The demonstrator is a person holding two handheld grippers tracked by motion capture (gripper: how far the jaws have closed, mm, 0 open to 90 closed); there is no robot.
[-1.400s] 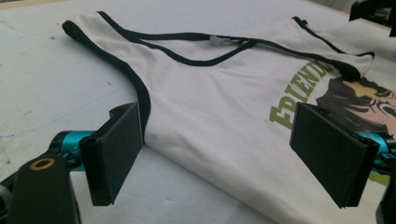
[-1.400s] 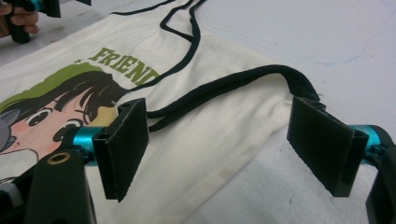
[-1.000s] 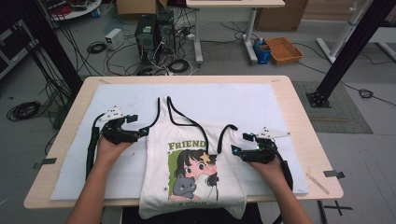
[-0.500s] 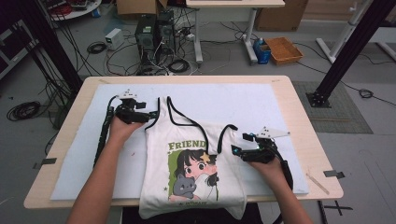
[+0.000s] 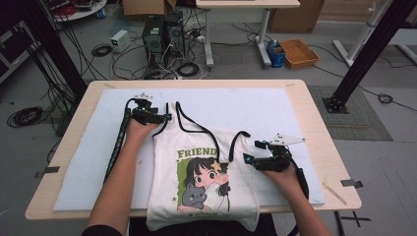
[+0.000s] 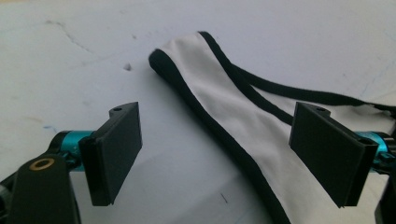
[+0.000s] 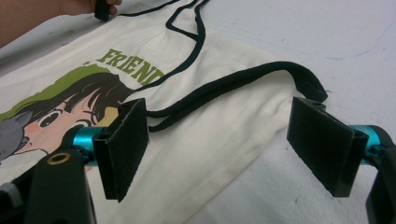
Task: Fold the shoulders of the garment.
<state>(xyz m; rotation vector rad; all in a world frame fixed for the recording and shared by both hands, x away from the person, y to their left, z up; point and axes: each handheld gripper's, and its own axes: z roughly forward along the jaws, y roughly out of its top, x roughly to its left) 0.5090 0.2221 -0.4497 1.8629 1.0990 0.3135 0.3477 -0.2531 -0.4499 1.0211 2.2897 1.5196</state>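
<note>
A white tank top (image 5: 201, 172) with black trim and a cartoon print reading FRIEND lies flat on the white mat (image 5: 265, 105), hem hanging over the near table edge. My left gripper (image 5: 164, 118) is open at the garment's left shoulder strap (image 6: 219, 100), one jaw over the strap and the other over bare mat. My right gripper (image 5: 249, 158) is open beside the right shoulder strap (image 7: 261, 77), which is folded over on the shirt (image 7: 187, 140). Neither holds anything.
The mat covers most of the wooden table (image 5: 322, 132). A small stick (image 5: 334, 191) lies at the table's right near corner. Beyond the table are computer towers (image 5: 164, 37), cables, a black frame post (image 5: 366, 54) and an orange tray (image 5: 300, 51).
My left gripper has moved away from me and to the right, from beside the shirt's left edge up to the left shoulder strap. The right gripper has stayed put.
</note>
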